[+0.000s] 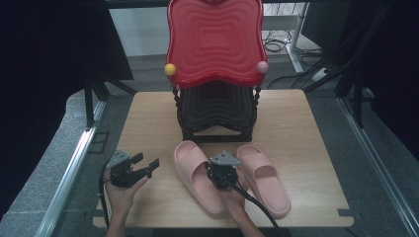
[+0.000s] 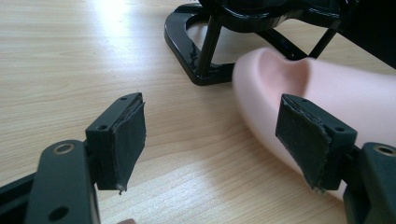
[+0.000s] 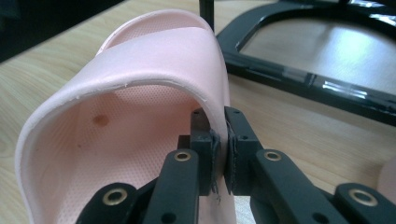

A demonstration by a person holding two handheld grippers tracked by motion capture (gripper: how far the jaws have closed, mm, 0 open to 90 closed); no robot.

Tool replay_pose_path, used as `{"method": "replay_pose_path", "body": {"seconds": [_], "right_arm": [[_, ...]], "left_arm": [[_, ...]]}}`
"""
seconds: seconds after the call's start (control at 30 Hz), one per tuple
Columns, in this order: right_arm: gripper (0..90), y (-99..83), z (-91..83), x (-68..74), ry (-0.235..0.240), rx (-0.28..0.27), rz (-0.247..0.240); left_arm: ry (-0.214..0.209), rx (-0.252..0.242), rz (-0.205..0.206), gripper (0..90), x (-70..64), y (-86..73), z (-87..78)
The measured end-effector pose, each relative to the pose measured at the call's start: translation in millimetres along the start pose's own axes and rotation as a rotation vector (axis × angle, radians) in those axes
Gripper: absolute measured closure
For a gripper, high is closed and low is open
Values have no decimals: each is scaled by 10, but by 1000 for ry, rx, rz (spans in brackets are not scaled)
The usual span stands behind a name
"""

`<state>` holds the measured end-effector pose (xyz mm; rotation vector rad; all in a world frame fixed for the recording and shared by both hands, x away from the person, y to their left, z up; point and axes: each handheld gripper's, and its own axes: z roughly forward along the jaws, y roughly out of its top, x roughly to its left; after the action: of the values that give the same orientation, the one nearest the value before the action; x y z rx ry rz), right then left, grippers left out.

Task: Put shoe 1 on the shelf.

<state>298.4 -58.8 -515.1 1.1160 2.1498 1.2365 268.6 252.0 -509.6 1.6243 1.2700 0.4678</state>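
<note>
Pinching the strap edge of the left pink slipper (image 1: 197,175) at lower centre, right gripper (image 1: 223,171) has its grasp made, lifting apparently ahead, while left gripper (image 1: 148,165) waits spread at lower left.

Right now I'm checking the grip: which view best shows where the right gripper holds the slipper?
The right gripper view: the right gripper pinches the left slipper strap edge. The high view shows the gripper from above, hiding contact. The left gripper view shows that slipper's toe.
</note>
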Motion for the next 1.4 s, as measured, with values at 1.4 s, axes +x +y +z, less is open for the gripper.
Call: {"method": "replay_pose_path", "body": {"seconds": [1.4], "right_arm": [[839,801,-1091,-131,-35,-482,9]], "left_arm": [[-12,27,-7,236,-16,-40,61]]}}
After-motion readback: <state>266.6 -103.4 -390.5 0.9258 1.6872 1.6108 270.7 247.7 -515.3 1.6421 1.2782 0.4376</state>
